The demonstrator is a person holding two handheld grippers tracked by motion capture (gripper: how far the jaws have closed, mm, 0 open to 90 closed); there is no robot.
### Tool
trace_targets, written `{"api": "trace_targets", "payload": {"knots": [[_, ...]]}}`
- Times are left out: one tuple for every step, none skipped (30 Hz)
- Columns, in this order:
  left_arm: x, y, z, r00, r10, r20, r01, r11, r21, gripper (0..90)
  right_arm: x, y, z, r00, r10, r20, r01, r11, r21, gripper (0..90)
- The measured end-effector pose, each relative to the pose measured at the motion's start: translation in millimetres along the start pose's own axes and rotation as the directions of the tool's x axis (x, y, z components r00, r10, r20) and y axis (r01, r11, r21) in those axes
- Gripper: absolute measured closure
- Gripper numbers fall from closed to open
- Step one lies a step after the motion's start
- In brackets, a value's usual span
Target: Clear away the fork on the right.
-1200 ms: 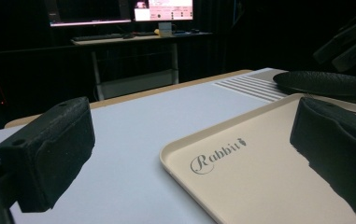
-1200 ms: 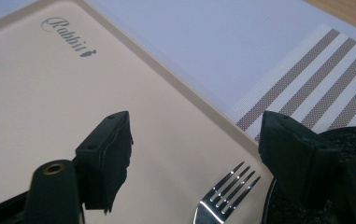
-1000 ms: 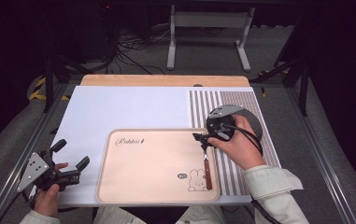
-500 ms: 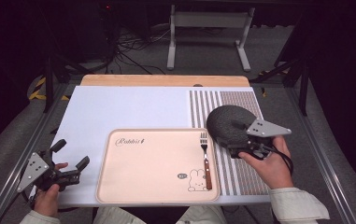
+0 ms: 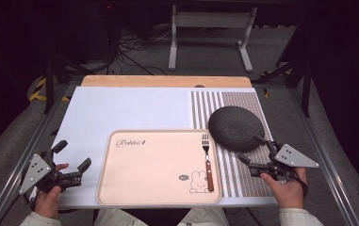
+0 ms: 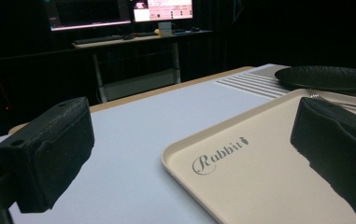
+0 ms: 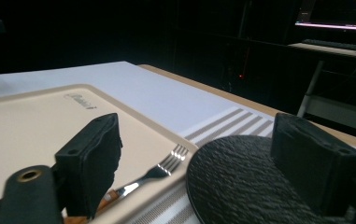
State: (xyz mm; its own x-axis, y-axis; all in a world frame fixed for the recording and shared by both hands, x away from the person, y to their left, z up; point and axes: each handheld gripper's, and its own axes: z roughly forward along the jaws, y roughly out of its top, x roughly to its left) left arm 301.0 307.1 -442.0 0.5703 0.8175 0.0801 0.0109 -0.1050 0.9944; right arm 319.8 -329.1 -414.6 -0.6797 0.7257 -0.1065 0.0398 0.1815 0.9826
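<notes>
A beige tray point(image 5: 153, 165) printed with "Rabbit" lies at the front middle of the table. A wooden-handled fork point(image 5: 207, 160) lies along its right side, tines pointing away from me. Just right of the tray sits a black textured plate point(image 5: 236, 128) on a striped mat point(image 5: 243, 176). My right gripper point(image 5: 248, 148) hovers at the plate's near right edge; its jaws have just been opening and hold nothing. In the right gripper view the fork point(image 7: 159, 170) and plate point(image 7: 241, 182) lie beyond the open gripper point(image 7: 203, 158). My left gripper point(image 5: 73, 153) rests open off the tray's left edge, and the tray point(image 6: 269, 177) lies ahead of it.
A white table cover point(image 5: 130, 110) spreads behind the tray, with a wooden table edge point(image 5: 167, 81) at the back. Metal stand legs point(image 5: 210, 42) and cables lie on the floor beyond. Metal rails run along both table sides.
The right gripper left the fork's tine end on the tray, swung right past the plate and back toward me. The fork stays lying on the tray. The left gripper has not moved.
</notes>
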Motion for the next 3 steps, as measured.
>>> {"api": "trace_targets", "payload": {"knots": [[-0.7,0.1,0.8,1.0000,0.008,-0.001,-0.008,1.0000,0.004,0.5,-1.1,-7.1,-0.9,0.9999,0.006,-0.011,-0.006,0.9999,0.009,14.8],[-0.7,0.1,0.8,1.0000,0.008,-0.001,-0.008,1.0000,0.004,0.5,-1.1,-7.1,-0.9,0.9999,0.006,-0.011,-0.006,0.9999,0.009,14.8],[-1.3,0.0,1.5,1.0000,0.009,-0.003,-0.009,1.0000,0.005,0.5,-1.5,-10.6,-1.0,0.9998,0.013,-0.015,-0.013,0.9998,0.012,14.8]]}}
